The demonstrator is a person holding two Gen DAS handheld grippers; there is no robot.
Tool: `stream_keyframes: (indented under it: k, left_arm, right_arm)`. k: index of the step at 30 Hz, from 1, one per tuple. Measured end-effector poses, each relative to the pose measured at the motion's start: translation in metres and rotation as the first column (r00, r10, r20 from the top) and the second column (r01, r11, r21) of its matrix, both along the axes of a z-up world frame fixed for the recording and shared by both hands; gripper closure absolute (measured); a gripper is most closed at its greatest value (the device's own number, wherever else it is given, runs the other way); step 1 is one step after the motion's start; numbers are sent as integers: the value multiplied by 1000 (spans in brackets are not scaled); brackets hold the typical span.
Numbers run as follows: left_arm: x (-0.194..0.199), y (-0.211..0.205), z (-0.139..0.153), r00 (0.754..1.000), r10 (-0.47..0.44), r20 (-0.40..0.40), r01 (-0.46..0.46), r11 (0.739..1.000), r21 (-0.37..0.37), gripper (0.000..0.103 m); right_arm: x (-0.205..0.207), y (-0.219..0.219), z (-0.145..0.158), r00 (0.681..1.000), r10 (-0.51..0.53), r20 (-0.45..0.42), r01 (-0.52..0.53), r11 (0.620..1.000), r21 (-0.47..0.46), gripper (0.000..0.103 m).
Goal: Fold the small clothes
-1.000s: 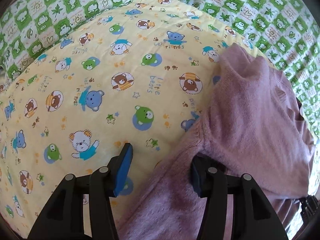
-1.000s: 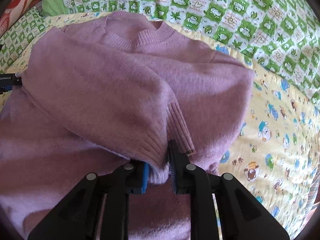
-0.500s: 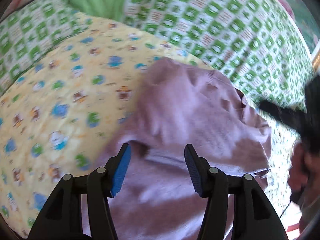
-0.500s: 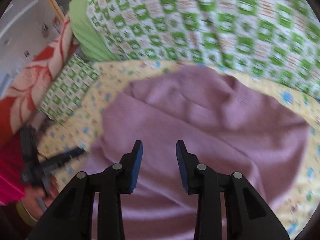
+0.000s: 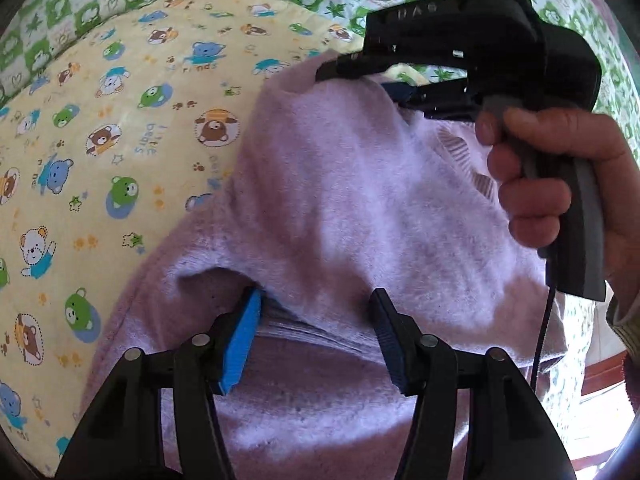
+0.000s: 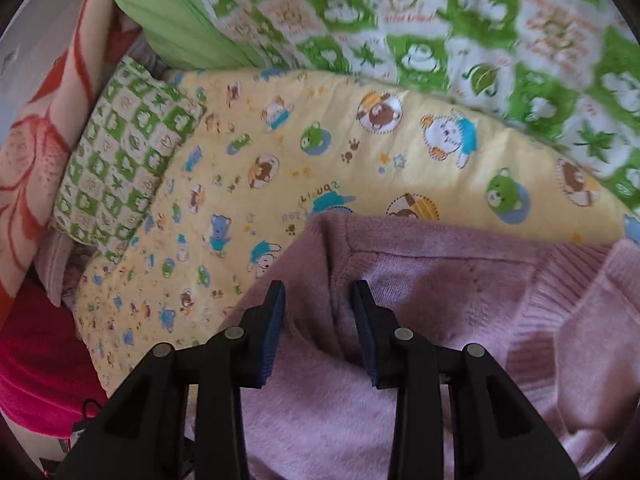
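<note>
My left gripper (image 5: 316, 340) jaws are opening over a fold of the purple sweater (image 5: 360, 216), which lies on the yellow bear blanket (image 5: 120, 128). Right gripper (image 6: 318, 328) jaws stand apart, w/ nothing clamped. Risk: the loose fold slips open bc nothing pins it.

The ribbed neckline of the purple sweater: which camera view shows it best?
The right wrist view: the ribbed neckline lies close and sharp at the right, on the purple sweater. In the left wrist view only a small ribbed strip shows beside the hand.
</note>
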State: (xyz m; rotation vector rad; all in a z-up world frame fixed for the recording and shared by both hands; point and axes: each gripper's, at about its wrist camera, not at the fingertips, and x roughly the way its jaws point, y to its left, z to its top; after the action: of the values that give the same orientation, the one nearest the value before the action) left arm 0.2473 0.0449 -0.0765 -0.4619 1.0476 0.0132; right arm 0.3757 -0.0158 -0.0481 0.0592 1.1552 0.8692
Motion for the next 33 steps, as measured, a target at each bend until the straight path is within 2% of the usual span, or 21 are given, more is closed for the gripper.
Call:
stream_keyframes:
  k: [4, 5, 8, 12, 14, 16, 17, 19, 23, 26, 28, 29, 33]
  left_arm:
    - [-1, 4, -2, 1000, 7, -4, -7, 1000, -18, 43]
    - [-2, 4, -2, 1000, 7, -5, -7, 1000, -19, 43]
    - [-4, 4, -3, 1000, 11, -6, -11, 1000, -19, 42]
    - [-2, 4, -4, 1000, 6, -10, -6, 1000, -8, 42]
    - [-1, 4, -3, 1000, 4, -11, -4, 1000, -6, 42]
    - [-1, 3, -3, 1000, 5, -11, -5, 1000, -8, 42]
    - [0, 3, -3, 1000, 5, -13, -5, 1000, -8, 42]
    - [2, 1, -3, 1000, 1, -17, -1, 1000, 1, 42]
    - [6, -5, -4, 1000, -2, -23, 2, 999, 35, 42]
    - [8, -8, -4, 999, -9, -32, 10, 999, 51, 42]
    - [10, -7, -5, 999, -13, -37, 15, 999, 47, 42]
    - [12, -7, -6, 999, -15, -41, 17, 999, 49, 42]
    - [19, -12, -6, 999, -9, -52, 12, 998, 67, 41]
  right_arm:
    - [-3, 6, -5, 998, 59, 9, -59, 998, -19, 67]
    - [-5, 5, 1, 998, 54, 37, -53, 998, -16, 67]
    - [-6, -1, 16, 995, 56, 82, -60, 997, 48, 66]
    - [2, 12, -1, 996, 87, 32, -85, 995, -47, 67]
    - [1, 14, -6, 995, 93, 31, -91, 994, -56, 67]
    - [0, 13, -2, 995, 93, 47, -91, 995, -45, 81]
    - [-1, 13, 3, 994, 99, 52, -98, 995, -31, 94]
    - [-7, 15, 14, 989, 127, 79, -126, 992, -15, 95]
    - [-22, 26, 39, 956, 191, 223, -183, 982, -54, 97]
    - [-4, 33, 38, 968, 135, 213, -139, 990, 2, 99]
    - [13, 36, 28, 985, 78, 156, -84, 996, 35, 99]
    - [19, 39, 20, 988, 47, 146, -52, 998, 32, 99]
    - [24, 62, 2, 985, 39, 167, -35, 999, -27, 99]
